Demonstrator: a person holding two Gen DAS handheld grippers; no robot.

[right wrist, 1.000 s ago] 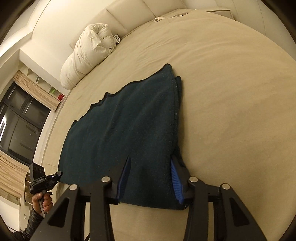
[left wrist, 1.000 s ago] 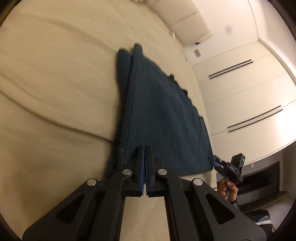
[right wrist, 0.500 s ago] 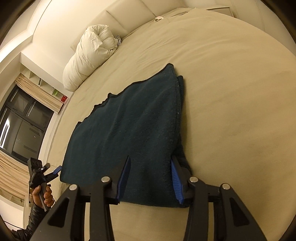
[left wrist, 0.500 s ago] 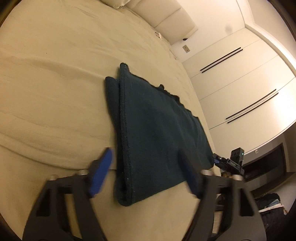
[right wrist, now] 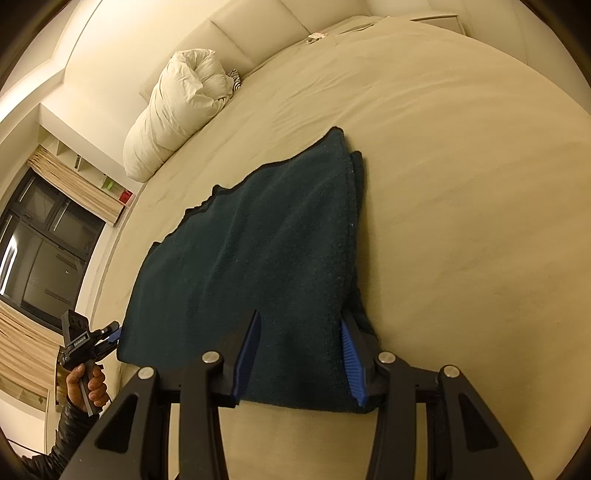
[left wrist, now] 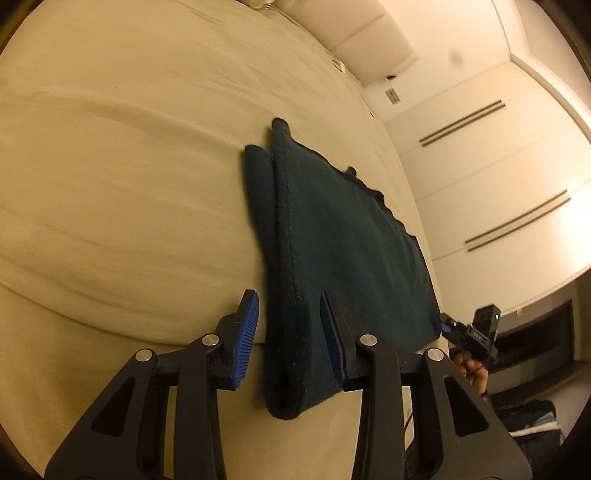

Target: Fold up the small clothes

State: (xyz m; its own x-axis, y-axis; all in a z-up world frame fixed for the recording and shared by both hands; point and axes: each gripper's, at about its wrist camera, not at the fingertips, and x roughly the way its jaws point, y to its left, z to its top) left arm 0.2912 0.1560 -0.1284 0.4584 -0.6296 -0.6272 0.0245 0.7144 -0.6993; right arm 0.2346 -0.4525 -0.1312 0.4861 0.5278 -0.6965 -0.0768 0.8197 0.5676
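Note:
A dark teal cloth (left wrist: pixel 343 251) lies folded flat on the beige bed (left wrist: pixel 110 192). My left gripper (left wrist: pixel 289 299) hovers over its near left folded edge. Its jaws are closing with that edge between them, and the blue pads do not press on it. In the right wrist view the same cloth (right wrist: pixel 258 251) spreads away from my right gripper (right wrist: pixel 299 318). That gripper stands open over the near right corner, one finger at the cloth's right edge. Each gripper also shows small in the other's view: the right gripper (left wrist: pixel 448 325) and the left gripper (right wrist: pixel 110 330), each at its own corner.
A rolled white duvet (right wrist: pixel 177 110) lies against the padded headboard (right wrist: pixel 258 33). A dark window (right wrist: pixel 40 243) is at the left. Wardrobe doors (left wrist: pixel 498 173) stand beyond the bed's far side, and a dark bag (left wrist: pixel 528 417) sits on the floor.
My left gripper let go of the cloth's edge, opened wide, drew back and up, and its jaws have now narrowed again. The right gripper has kept still.

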